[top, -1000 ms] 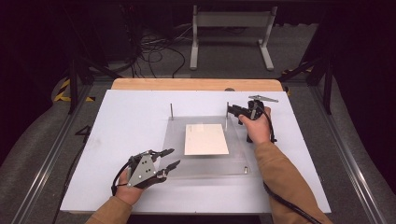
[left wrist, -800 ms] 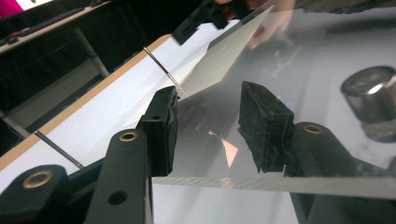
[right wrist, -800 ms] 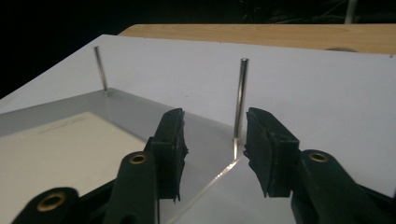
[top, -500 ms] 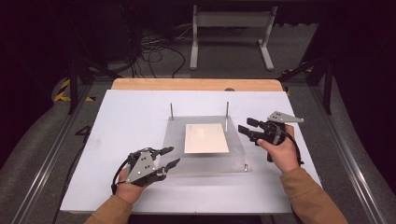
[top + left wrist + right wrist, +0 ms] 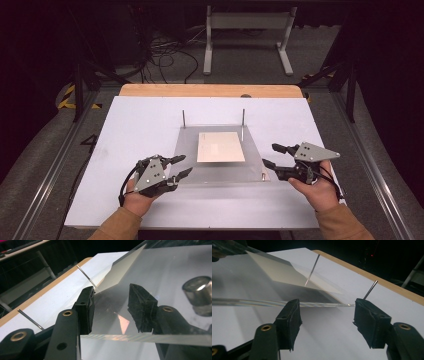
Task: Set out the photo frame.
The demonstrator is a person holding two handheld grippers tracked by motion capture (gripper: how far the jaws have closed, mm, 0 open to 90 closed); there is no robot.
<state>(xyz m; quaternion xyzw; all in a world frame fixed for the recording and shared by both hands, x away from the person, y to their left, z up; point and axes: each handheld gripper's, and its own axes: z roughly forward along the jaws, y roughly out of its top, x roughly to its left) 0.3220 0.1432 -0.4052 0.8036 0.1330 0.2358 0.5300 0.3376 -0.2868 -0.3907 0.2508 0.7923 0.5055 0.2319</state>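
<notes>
Both jaws wide, plate between my two grippers.

I see the clear plate (image 5: 220,165) flat on the white surface (image 5: 125,130), card (image 5: 220,147) on it; left gripper (image 5: 181,166) at its near-left corner, right gripper (image 5: 271,156) just off its right edge.

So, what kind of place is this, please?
Probably a lab recording station: a white tabletop on a metal frame, tangled black cables on the grey floor, and a clear acrylic plate with thin steel pins.

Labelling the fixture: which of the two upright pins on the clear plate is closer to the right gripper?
The right-hand pin, at the far right corner of the clear plate. The other pin stands at the far left corner, farther from the right gripper.
</notes>
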